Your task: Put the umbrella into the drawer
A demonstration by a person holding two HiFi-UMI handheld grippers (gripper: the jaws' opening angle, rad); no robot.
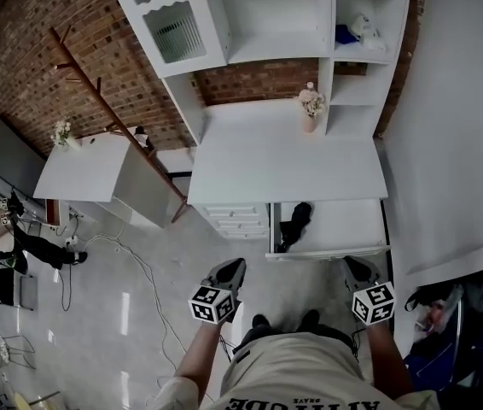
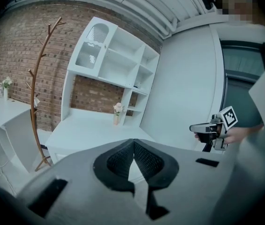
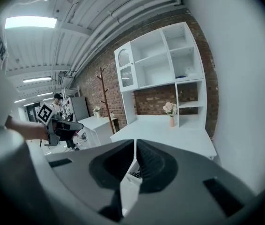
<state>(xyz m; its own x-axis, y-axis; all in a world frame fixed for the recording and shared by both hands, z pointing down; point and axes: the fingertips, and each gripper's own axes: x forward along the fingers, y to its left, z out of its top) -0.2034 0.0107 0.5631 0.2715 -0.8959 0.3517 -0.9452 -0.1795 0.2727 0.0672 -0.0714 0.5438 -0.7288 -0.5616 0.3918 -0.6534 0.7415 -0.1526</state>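
Drawer (image 1: 344,229) under the desk's (image 1: 258,165) right half is pulled open. One item in it: the umbrella (image 1: 295,224), at the end nearest the desk's middle. Rest of the drawer floor is bare white.

The closed drawers (image 1: 237,219) under the desk's middle are shut flush. The hutch (image 1: 276,15) on the back of the desk has mostly bare shelves. One compartment at the upper right holds a blue thing (image 1: 346,34) and a white thing (image 1: 366,31) (can't tell what they are). A vase (image 1: 311,109) with pale flowers stands on the desk top at the back right, by the hutch's right column.

Umbrella: black, folded down short, bundled. It lies roughly front to back and fully inside the drawer walls, nothing hanging over the rim.

My hands: both forearms reach out from my torso toward the desk. Left claw (image 1: 235,266) sits in front of the desk, off the open drawer's inner corner and clear of it. Right claw (image 1: 352,265) sits in front of the drawer's outer end, also not touching. Both point at the desk, noses tipped a little down, marker cubes on top.

Left claw: jaws pressed together at the tips, nothing between. Right claw: same, tips meeting, empty.
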